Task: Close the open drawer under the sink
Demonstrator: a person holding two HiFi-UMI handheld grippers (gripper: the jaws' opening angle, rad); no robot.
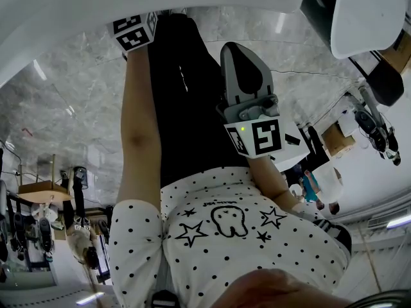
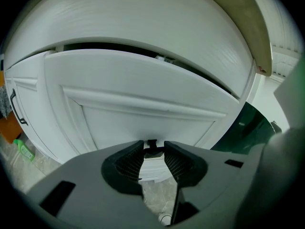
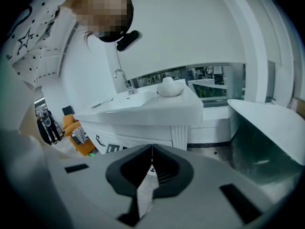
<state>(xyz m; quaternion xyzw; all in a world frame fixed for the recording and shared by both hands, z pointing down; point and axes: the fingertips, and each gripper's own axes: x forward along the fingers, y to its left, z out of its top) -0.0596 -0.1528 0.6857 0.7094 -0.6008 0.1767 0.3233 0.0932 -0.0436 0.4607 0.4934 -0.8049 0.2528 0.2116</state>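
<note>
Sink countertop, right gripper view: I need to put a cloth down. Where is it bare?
The countertop is bare along its front edge and right corner, before the white object. Crowded leftward, round the faucet.

Head view faces down; left gripper view close against the drawer (image 2: 143, 80), right far from the sink (image 3: 143, 104).
</note>
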